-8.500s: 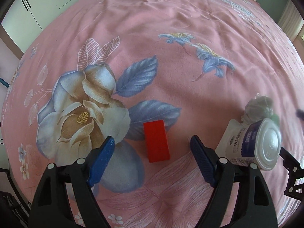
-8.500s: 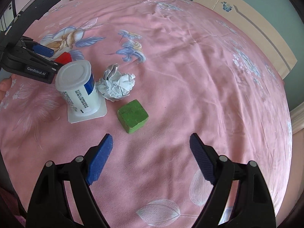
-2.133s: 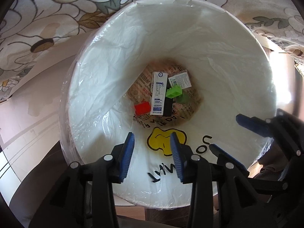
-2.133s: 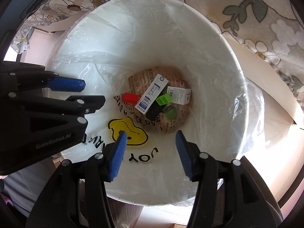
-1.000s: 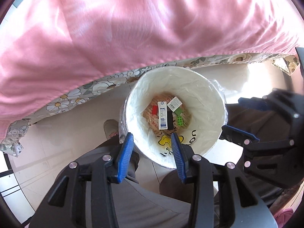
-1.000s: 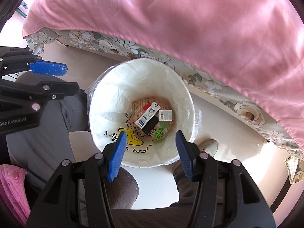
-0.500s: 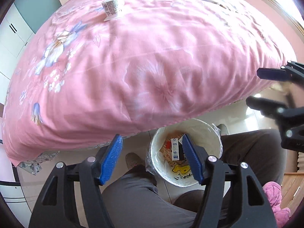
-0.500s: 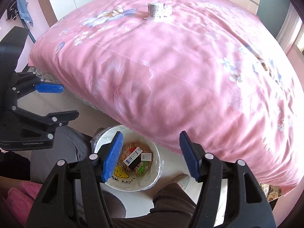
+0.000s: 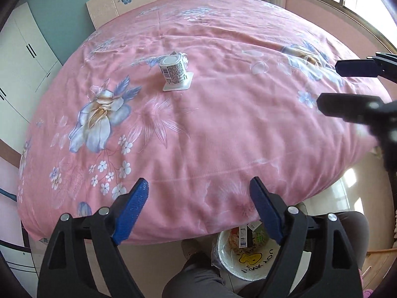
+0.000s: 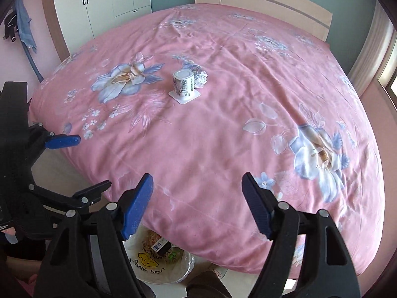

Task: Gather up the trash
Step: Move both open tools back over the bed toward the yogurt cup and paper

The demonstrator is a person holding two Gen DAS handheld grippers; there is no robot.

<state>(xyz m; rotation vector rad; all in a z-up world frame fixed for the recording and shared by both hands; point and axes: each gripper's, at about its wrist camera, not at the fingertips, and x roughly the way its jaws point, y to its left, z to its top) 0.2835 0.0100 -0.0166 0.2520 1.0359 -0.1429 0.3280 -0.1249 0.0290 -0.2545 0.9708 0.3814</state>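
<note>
Gaping left tool, right tool, yogurt cup on bedspread

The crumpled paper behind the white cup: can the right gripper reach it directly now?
Probably yes. The right gripper is open and empty, and the crumpled paper lies exposed on the bedspread, beside the white cup, on its right.
</note>
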